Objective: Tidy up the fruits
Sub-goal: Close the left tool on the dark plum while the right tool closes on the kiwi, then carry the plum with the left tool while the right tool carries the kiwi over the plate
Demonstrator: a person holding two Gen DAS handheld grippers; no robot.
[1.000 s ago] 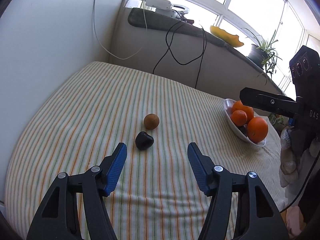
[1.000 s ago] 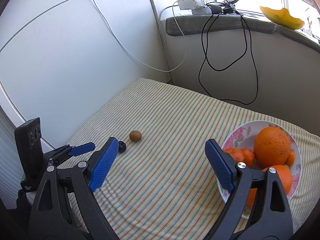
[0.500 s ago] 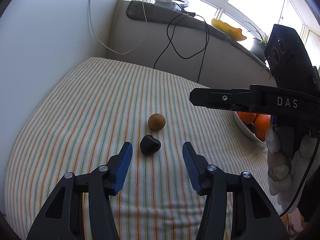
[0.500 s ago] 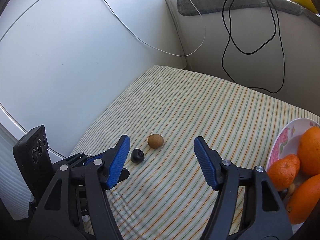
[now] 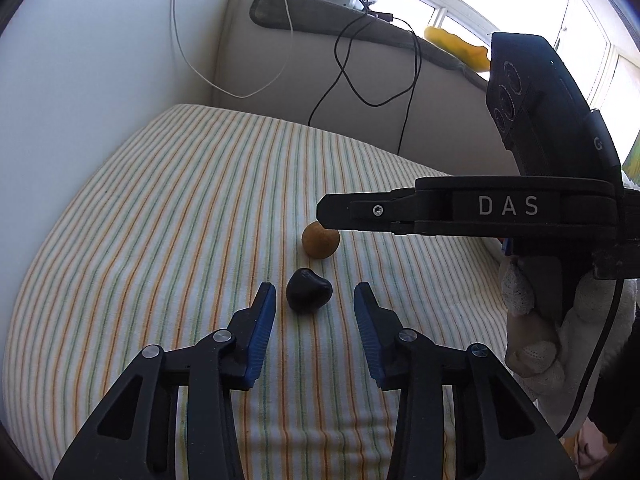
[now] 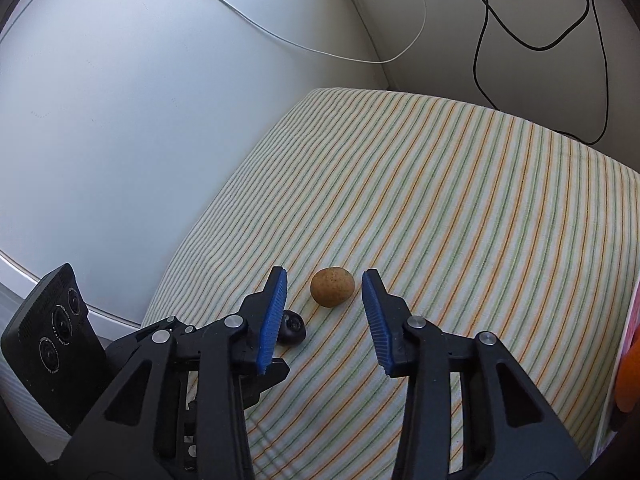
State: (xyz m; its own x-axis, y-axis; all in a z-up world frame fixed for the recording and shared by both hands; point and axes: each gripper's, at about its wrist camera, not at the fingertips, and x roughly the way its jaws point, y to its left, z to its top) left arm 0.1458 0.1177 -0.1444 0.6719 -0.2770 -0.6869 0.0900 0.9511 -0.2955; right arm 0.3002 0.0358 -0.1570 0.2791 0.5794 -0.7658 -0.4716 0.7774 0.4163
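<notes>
Here, we list what we see, largest first.
Counter (image 5: 160,240): we see it covered by a cloth striped in green and orange, set into a corner between a white wall on the left and a grey ledge at the far side.
Cables (image 5: 360,92): black and white leads hang from that ledge down the far wall.
Right gripper (image 6: 324,300): we see its blue fingers (image 6: 274,316) spread on either side of the brown fruit and closing, with a gap on each side; the pads do not touch it. From the left wrist view it reaches in from the right, held by a gloved hand (image 5: 532,340).
Left gripper (image 5: 315,312): its fingers are closing around the dark fruit, not yet pressing it.
Brown fruit (image 6: 332,286): round and speckled, resting on the cloth just beyond the dark one.
Dark fruit (image 5: 308,290): nearly black and lumpy, lying on the cloth near the counter's front, close beside the brown fruit.
</notes>
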